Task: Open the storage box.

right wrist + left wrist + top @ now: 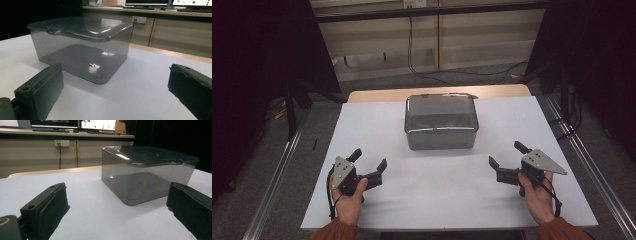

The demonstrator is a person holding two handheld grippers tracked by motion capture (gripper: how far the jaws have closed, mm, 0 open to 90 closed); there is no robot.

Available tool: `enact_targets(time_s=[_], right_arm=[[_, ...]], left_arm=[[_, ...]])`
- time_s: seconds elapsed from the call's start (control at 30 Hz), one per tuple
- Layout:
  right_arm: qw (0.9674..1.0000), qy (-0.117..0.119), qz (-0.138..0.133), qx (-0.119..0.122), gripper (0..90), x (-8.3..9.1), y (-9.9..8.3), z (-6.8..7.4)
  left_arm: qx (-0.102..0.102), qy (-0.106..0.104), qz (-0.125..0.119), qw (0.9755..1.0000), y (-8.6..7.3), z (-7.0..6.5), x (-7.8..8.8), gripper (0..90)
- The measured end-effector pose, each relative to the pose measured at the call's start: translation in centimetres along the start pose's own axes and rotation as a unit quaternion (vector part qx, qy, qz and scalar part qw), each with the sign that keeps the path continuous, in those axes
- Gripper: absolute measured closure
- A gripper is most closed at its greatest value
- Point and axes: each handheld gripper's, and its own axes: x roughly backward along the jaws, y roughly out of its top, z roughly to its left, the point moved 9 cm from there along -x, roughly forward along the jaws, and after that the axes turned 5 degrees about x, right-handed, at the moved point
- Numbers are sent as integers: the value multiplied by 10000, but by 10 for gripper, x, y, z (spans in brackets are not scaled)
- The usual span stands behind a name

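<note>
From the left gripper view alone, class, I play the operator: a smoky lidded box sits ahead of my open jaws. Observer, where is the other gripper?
Observer: The right gripper rests on the white table, near right of the box, apart from it, jaws open.
Operator: Where on the table is the box?
Observer: Toward the far edge, about midway between the sides.
Operator: And my own gripper?
Observer: The left gripper lies near left, held in a hand, mirroring the right one.

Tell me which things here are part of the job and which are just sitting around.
Part of the job:
grey box with its lid on
left gripper, open
right gripper, open

Just around:
white table top
cables on the floor
wall socket
monitors
</note>
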Motion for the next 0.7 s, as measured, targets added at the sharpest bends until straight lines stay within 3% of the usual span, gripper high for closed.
enact_targets(time_s=[0.3, 0.43, 0.7], right_arm=[[9998, 189, -42, 70, 0, -15, 9, 16], [9997, 148, 20, 192, 3, -21, 12, 23], [9986, 410, -130, 301, 0, -33, 23, 36]], left_arm=[[42, -27, 82, 10000, -3, 0, -1, 32], [11, -84, 74, 9999, -4, -2, -2, 32], [-17, -86, 102, 9999, -4, -4, -2, 32]])
